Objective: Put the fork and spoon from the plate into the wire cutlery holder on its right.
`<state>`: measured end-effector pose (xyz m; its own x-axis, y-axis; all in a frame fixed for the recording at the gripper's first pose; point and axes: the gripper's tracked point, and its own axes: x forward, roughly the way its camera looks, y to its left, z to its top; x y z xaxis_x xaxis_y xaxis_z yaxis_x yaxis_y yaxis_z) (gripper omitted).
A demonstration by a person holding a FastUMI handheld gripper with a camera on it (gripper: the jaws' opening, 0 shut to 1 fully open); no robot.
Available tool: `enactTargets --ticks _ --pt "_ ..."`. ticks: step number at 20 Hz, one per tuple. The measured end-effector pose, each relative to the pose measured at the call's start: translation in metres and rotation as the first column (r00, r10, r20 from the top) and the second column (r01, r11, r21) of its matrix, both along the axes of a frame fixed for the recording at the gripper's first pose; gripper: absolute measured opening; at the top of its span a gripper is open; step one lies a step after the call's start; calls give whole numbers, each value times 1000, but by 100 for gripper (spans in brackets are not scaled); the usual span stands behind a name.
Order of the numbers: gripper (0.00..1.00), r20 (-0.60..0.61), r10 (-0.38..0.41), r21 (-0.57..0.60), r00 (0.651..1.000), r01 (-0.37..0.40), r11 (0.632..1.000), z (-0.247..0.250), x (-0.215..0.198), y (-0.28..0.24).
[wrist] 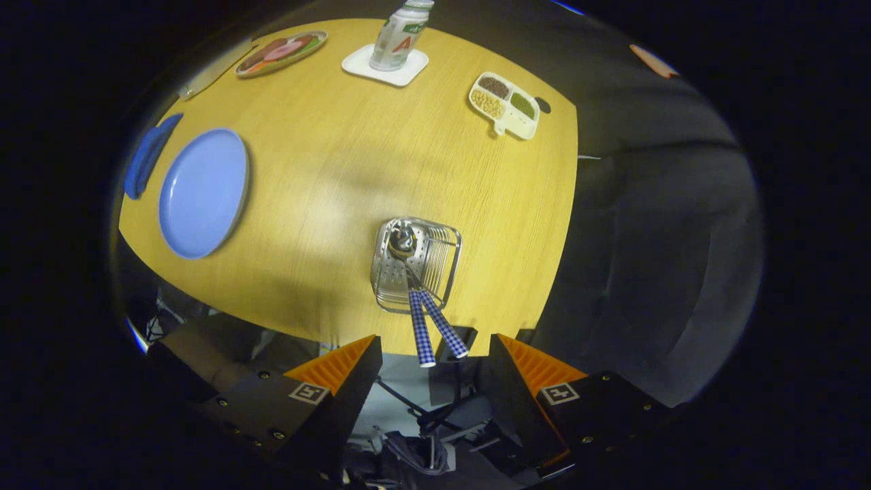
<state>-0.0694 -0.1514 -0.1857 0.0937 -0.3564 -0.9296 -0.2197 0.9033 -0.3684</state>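
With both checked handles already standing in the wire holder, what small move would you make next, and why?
Probably just lift the tool straight back. Its fingers are open and hold nothing, both handles lean out of the holder between them, and the blue plate lies bare. Backing away without brushing the handles seems all that remains.

The gripper [433,354] hangs above the table [340,170] with its fingers spread wide, holding nothing. Just ahead of them, the wire cutlery holder [416,265] contains 2 checked-handled utensils [429,327]. The blue plate [203,193] lies well apart.
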Motion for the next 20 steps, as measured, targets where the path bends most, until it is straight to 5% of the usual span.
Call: enactTargets --ticks 5,9,14,16,20 --pt "97 252 -4 123 968 -28 992 8 19 54" --pt "97 508 -15 177 861 -87 980 19 40 80" --pt "97 643 -100 244 759 -79 967 29 51 98" --pt "97 733 -135 261 667 -93 961 48 59 106" --pt "97 904 -187 289 384 -230 929 96 79 136"
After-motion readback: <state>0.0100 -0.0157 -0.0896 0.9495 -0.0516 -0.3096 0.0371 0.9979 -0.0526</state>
